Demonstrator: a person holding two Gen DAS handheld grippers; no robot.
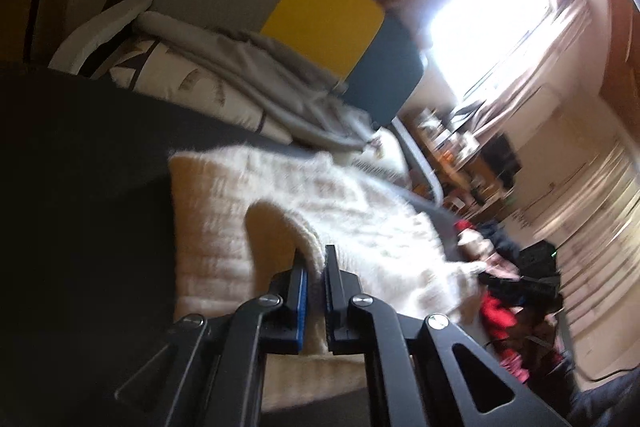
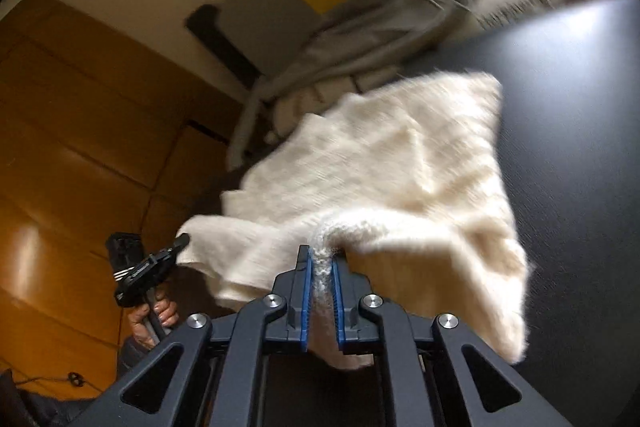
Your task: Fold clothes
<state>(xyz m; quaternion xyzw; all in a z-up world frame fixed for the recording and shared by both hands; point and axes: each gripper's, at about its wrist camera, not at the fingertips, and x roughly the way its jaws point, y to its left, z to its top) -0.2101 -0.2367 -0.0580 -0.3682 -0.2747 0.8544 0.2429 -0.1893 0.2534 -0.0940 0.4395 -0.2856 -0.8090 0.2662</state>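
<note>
A cream knitted garment point(image 1: 320, 195) lies partly lifted over a dark bed surface point(image 1: 80, 167). In the left wrist view my left gripper point(image 1: 314, 255) is shut on a folded edge of the knit, which sits pinched between the blue pads. In the right wrist view my right gripper point(image 2: 320, 255) is shut on another bunched edge of the same garment point(image 2: 400, 155), which drapes away over the dark surface point(image 2: 560, 107). The left gripper point(image 2: 176, 243) also shows there at the garment's left corner, held by a hand point(image 2: 156, 311).
Grey bedding and pillows point(image 1: 240, 67) are piled behind the garment, in front of grey, yellow and blue wall panels point(image 1: 324, 15). A bright window point(image 1: 492, 15) and a cluttered desk point(image 1: 460, 147) lie to the right. Wooden cupboard doors point(image 2: 80, 147) stand at the left.
</note>
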